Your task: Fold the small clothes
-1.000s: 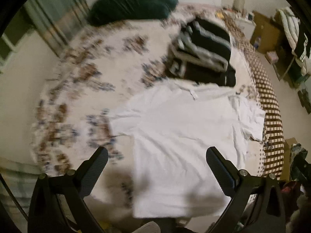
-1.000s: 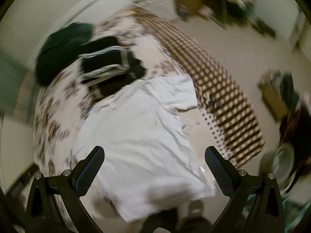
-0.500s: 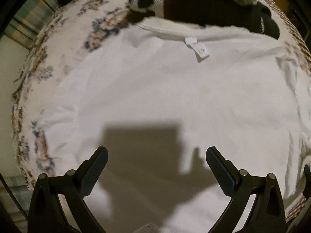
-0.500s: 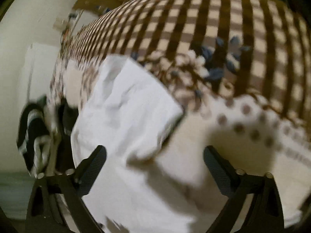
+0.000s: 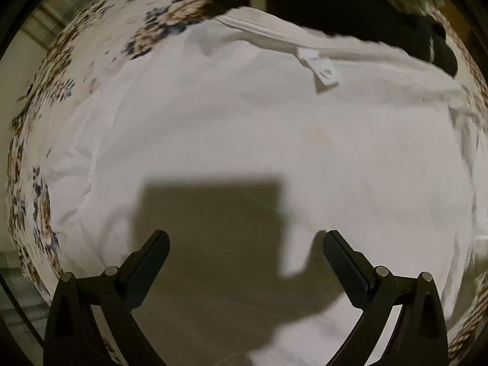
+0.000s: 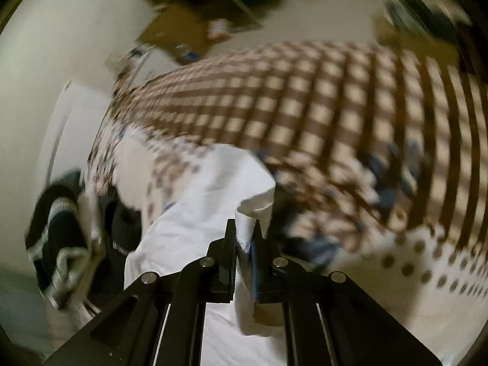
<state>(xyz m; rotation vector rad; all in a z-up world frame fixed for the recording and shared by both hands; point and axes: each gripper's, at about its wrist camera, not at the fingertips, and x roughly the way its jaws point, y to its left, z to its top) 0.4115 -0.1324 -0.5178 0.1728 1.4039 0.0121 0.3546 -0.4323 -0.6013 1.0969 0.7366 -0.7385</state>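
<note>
Two hand-held grippers work over a white T-shirt point(image 5: 244, 122) spread flat on a bed. Seen from the left wrist, the left gripper point(image 5: 245, 241) points steeply down at the shirt with its jaws wide apart and nothing between them; the plain white cloth fills the space beneath and ahead of it, and the gripper's blocky shadow falls on the fabric between the fingers. Seen from the right wrist, the right gripper point(image 6: 244, 231) is closing its jaws, nearly together, on a bunched fold of the shirt's sleeve edge point(image 6: 244, 189), which stands up just past the fingertips.

The shirt is smooth, with light creases along its left side. Its collar lies at the far end, and a small white neck label point(image 5: 323, 71) sticks out from the collar; its print is too blurred to read. Past the collar, touching it, sits a pile of dark clothes point(image 5: 350, 3) with pale stripes. The bed cover point(image 5: 45, 97) is white with brown and blue flowers, and its hanging side shows a brown and cream check point(image 6: 320, 100)
</note>
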